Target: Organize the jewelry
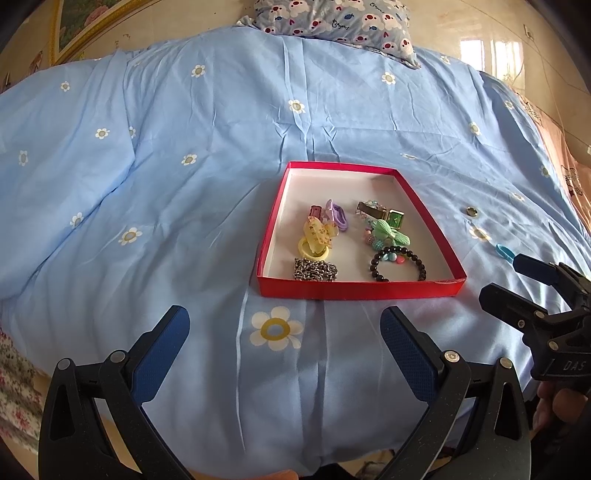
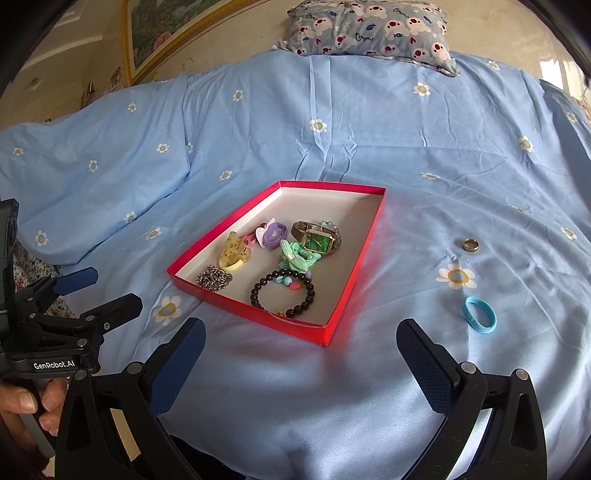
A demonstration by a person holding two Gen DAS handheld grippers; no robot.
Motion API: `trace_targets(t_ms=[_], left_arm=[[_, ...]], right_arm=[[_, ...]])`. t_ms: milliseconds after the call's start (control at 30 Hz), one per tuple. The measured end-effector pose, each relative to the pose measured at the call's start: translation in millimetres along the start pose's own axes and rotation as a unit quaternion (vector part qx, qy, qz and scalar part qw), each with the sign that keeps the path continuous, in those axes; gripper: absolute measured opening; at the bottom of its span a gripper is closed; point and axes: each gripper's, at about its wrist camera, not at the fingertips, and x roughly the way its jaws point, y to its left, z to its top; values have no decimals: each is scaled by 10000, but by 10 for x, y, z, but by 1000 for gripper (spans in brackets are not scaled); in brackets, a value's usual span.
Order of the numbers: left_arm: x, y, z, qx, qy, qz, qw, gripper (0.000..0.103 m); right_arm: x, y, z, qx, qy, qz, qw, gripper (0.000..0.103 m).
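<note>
A shallow red box (image 1: 280, 192) (image 2: 364, 258) lies on the blue bedspread and holds several pieces: a black bead bracelet (image 1: 399, 264) (image 2: 282, 293), a silver chain (image 1: 315, 269) (image 2: 214, 277), a green-faced watch (image 1: 395, 218) (image 2: 317, 238), a yellow hair clip (image 1: 316, 232), a purple hair tie (image 1: 338, 215). A gold ring (image 1: 471, 211) (image 2: 471, 244) and a blue hair tie (image 2: 478, 315) (image 1: 503, 251) lie on the bedspread right of the box. My left gripper (image 1: 284, 334) is open and empty in front of the box. My right gripper (image 2: 301, 345) is open and empty, near the box's front right corner.
A cartoon-print pillow (image 1: 332, 18) (image 2: 369, 29) lies at the head of the bed. A framed picture (image 2: 159, 33) leans on the wall at back left. The other gripper shows in each view: the right one (image 1: 535, 295), the left one (image 2: 77, 295).
</note>
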Motion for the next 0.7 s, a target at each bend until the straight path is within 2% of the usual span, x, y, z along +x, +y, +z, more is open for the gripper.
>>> trace_targets(t_ms=[700], left_arm=[[1, -27, 4, 18, -20, -47, 10000, 103]], right_arm=[[-27, 55, 22, 24, -40, 21, 10000, 103]])
